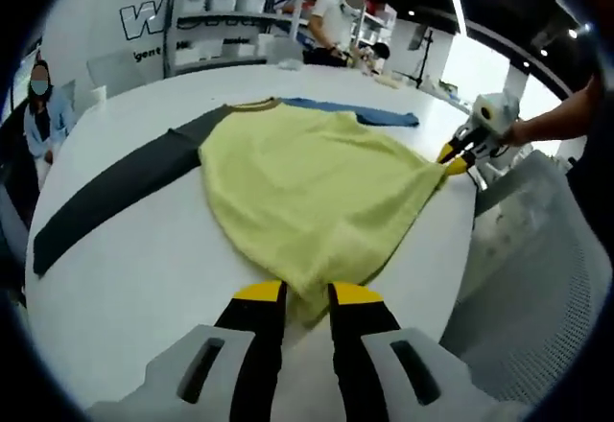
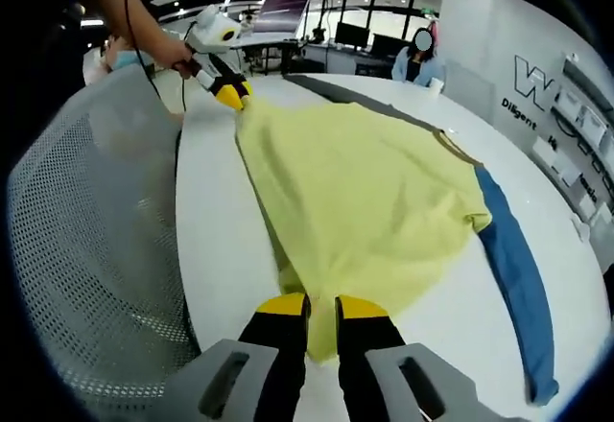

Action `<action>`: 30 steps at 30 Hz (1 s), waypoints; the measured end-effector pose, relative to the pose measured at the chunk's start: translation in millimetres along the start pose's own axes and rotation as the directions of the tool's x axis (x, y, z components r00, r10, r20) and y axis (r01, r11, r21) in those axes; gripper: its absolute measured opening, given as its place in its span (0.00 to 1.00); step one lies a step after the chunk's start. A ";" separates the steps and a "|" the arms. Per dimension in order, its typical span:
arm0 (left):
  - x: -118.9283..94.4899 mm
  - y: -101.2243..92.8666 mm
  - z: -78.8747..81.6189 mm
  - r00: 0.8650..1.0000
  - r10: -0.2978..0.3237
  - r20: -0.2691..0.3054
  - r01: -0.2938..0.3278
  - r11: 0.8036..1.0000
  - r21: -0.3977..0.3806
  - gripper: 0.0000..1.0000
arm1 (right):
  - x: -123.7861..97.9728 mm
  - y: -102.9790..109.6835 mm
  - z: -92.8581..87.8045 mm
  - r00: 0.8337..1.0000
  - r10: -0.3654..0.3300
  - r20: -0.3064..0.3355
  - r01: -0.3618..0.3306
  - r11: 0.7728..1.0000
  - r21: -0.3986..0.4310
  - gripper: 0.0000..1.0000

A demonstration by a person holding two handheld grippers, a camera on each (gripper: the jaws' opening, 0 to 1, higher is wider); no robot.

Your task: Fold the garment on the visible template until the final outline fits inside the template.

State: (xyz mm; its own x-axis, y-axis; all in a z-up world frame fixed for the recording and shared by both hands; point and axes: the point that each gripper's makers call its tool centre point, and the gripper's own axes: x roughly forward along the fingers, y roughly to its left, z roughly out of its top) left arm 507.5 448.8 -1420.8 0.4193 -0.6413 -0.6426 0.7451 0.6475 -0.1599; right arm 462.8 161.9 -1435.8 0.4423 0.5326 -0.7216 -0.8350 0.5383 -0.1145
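I am pinching the hem corners of the yellow garment (image 1: 317,201) with the left gripper (image 1: 307,294) and right gripper (image 2: 322,301), jaws nearly closed on cloth, spread ahead across the white table (image 1: 144,269). First fold beginning; next, carrying hem toward the collar.

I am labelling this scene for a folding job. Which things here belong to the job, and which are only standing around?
Belong to the job:
- garment, yellow body, dark sleeve, blue sleeve
- left hand-held gripper, shut on the hem
- right hand-held gripper, shut on the hem
- white table

Only standing around:
- mesh chair
- shelves with boxes
- monitors
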 end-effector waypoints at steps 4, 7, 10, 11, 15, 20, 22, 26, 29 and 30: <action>-0.2 -3.8 -5.4 1.000 -0.017 -0.019 0.018 0.999 0.043 0.25 | -0.8 0.4 0.9 1.000 0.001 0.002 -0.001 1.000 -0.004 0.04; 1.3 -3.9 -11.9 0.999 -0.034 -0.039 0.037 0.997 0.075 0.26 | -2.0 -0.8 1.6 1.000 -0.002 0.006 0.002 1.000 -0.002 0.05; 2.1 -4.4 -16.7 0.997 -0.044 -0.056 0.049 0.995 0.089 0.25 | -3.0 -1.3 2.1 1.000 -0.003 0.006 0.003 1.000 -0.002 0.05; 2.7 -4.7 -18.6 0.997 -0.044 -0.061 0.051 0.993 0.104 0.25 | -3.4 -1.5 2.5 1.000 -0.005 0.007 0.005 1.000 -0.004 0.05; 3.8 -6.1 -21.9 0.996 -0.048 -0.069 0.057 0.990 0.128 0.22 | -4.3 -2.1 3.6 1.000 -0.008 0.010 0.008 1.000 -0.003 0.05; 6.2 -7.7 -21.1 0.997 -0.047 -0.064 0.059 0.978 0.202 0.17 | -4.2 -2.0 3.4 1.000 -0.008 0.010 0.008 1.000 -0.003 0.05; 7.3 -6.0 -19.9 0.998 -0.037 -0.059 0.050 0.971 0.233 0.15 | -4.3 -2.1 3.3 1.000 -0.008 0.010 0.008 1.000 -0.003 0.05; 9.2 -4.7 -18.6 0.998 -0.035 -0.057 0.048 0.966 0.255 0.14 | -4.8 -2.8 3.2 1.000 -0.010 0.009 0.010 1.000 -0.003 0.05; 10.5 -2.1 -16.5 0.998 -0.023 -0.055 0.037 0.962 0.271 0.14 | -5.1 -3.2 3.3 1.000 -0.010 0.010 0.010 1.000 0.000 0.05; 10.6 -1.4 -16.0 0.998 -0.020 -0.054 0.034 0.960 0.278 0.14 | -5.0 -3.4 3.1 1.000 -0.011 0.010 0.011 1.000 0.001 0.05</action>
State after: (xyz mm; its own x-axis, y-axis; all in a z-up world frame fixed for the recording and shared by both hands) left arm 502.6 447.7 -1439.3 0.3757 -0.6313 -0.6784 0.8738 0.4852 0.0325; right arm 464.5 159.4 -1429.7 0.4544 0.5334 -0.7135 -0.8300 0.5443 -0.1216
